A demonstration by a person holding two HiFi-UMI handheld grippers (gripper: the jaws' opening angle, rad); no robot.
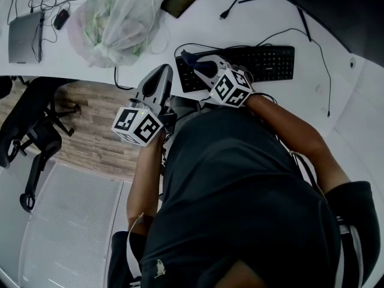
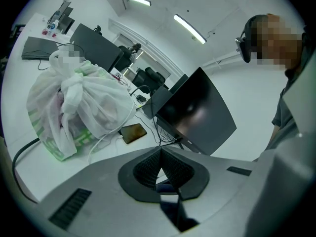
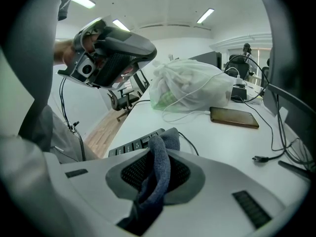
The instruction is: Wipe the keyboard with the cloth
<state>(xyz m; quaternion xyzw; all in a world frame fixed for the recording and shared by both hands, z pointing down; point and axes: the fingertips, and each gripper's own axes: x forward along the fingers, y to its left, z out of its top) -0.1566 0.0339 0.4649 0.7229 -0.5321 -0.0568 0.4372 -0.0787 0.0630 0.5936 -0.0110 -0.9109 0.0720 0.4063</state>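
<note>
Where your right tool (image 3: 157,154) is concerned, the jaws are clamped on the cloth (image 3: 157,181). The fabric is pinched between both pads (image 3: 129,171) and folds over their tips, with its loose end trailing back toward 6 o'clock. In the right gripper view the keyboard (image 3: 134,145) lies just beyond the tips at 11 o'clock, on the counter (image 3: 207,132). Whether the cloth touches the keys cannot be confirmed. In the head view this tool sits over the keyboard's left end, and the rest of the board runs off toward 3 o'clock.

Your left tool (image 2: 159,153) is closed, pad tips touching, with nothing seen held between them. In the head view it sits at 8 o'clock of the right tool, off the counter's edge and over the wooden floor (image 1: 96,119). Its nose points toward 12 o'clock and tilts upward at a monitor (image 2: 197,112).

Your right forearm (image 1: 294,131) reaches in from 4 o'clock, with the wrist turned toward 10 o'clock. Your left forearm (image 1: 147,173) runs straight up beside your torso.

Materials:
- The cloth is a blue-grey ribbed knit, soft and bunched.
- The pads are dark with a fine dotted grid, and the tool shells are smooth light-grey plastic.
- The keyboard is black, flat and low-keyed.
- The counter is smooth and white.
- In the right gripper view, a knotted translucent plastic bag (image 3: 190,83) and a dark glossy phone (image 3: 234,117) lie on the counter toward 1 o'clock, beyond the keyboard.
</note>
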